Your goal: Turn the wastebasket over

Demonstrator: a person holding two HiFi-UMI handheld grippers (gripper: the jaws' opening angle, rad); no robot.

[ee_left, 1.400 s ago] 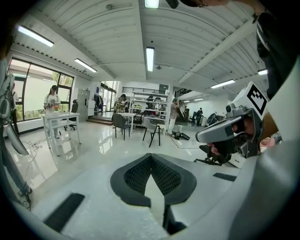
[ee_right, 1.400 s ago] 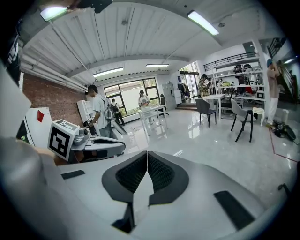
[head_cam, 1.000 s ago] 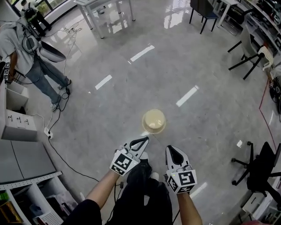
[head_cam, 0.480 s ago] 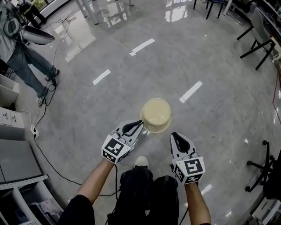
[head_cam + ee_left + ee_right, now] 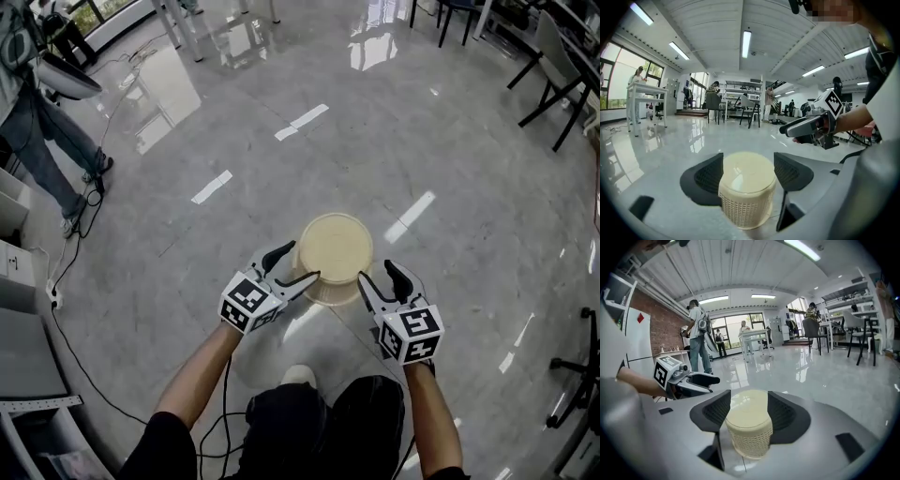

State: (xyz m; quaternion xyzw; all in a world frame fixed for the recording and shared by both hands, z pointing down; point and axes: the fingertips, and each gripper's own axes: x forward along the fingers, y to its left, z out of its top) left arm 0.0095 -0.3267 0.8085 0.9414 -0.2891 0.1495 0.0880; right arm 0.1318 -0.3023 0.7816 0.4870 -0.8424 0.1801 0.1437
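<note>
- While both grippers flank it, the cream wastebasket (image 5: pixel 335 246) stands base-up on the floor (image 5: pixel 187 253).
- At the wastebasket's left, my left gripper (image 5: pixel 300 262) has just been opening: its jaws are spread, the basket framed between them, unpinched.
- At its right, my right gripper (image 5: pixel 378 272) has just been opening too: its jaws are apart, the basket framed between them, no squeeze.
</note>
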